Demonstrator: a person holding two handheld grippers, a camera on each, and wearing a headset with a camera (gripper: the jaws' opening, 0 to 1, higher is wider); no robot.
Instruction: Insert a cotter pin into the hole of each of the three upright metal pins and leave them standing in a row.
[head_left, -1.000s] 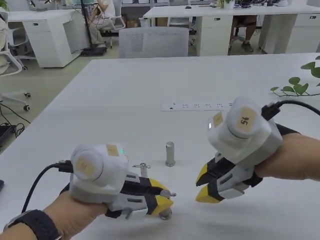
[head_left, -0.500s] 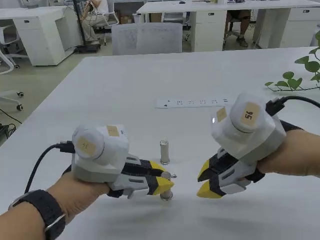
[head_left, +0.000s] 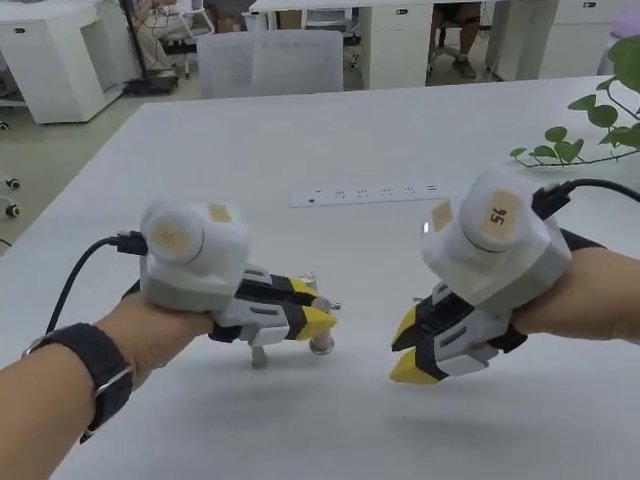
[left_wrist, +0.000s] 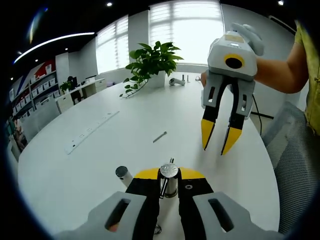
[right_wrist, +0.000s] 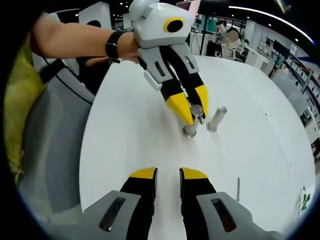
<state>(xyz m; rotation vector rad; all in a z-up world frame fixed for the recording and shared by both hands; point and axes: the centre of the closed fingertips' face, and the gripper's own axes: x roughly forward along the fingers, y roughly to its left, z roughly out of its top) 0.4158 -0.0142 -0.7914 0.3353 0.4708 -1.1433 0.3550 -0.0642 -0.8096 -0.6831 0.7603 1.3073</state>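
1. Two metal pins came through clearly in the left gripper view. The left gripper (left_wrist: 170, 175) was clamped on the upright metal pin (left_wrist: 169, 186), and a second pin (left_wrist: 122, 174) sat just beside it, tilted in that fisheye.
2. That view also gave a loose cotter pin (left_wrist: 160, 136) lying flat on the counter (left_wrist: 75, 170), beyond the pins, between the power strip (left_wrist: 90, 131) and the right gripper (left_wrist: 218, 142).
3. In the right gripper view, the right gripper's jaws were apart with nothing between them. The held pin's base sat on the counter, well ahead of the tips.
4. In the head view, the grippers faced tip to tip with bare counter between them.
5. Edges: the plant (head_left: 590, 130) trailed in at the far right and a chair (head_left: 270, 60) stood at the far edge. A mesh chair (right_wrist: 50, 150) hugged the near edge. Open counter lay all round the pins.
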